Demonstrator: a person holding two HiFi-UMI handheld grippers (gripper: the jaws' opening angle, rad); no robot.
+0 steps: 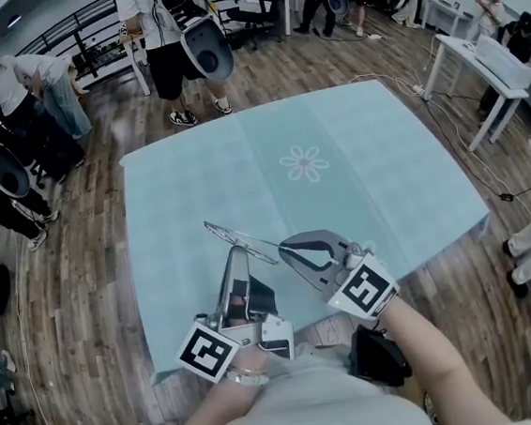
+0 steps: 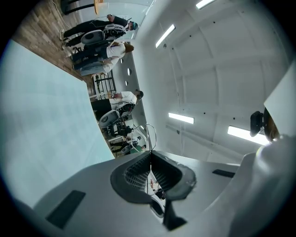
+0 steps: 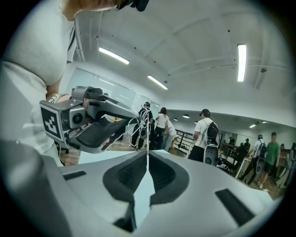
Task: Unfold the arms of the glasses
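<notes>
A pair of thin silver wire-framed glasses (image 1: 222,231) is held in the air above the pale blue cloth-covered tabletop (image 1: 366,177), near its front edge, between the two tongs. The left tongs (image 2: 150,153) are closed tight on the glasses, a loop of wire rising just past their pads. The right tongs (image 3: 147,155) are closed too, with a fine wire of the glasses running up from between their dark ribbed pads. In the head view the tips nearly meet at the frame.
</notes>
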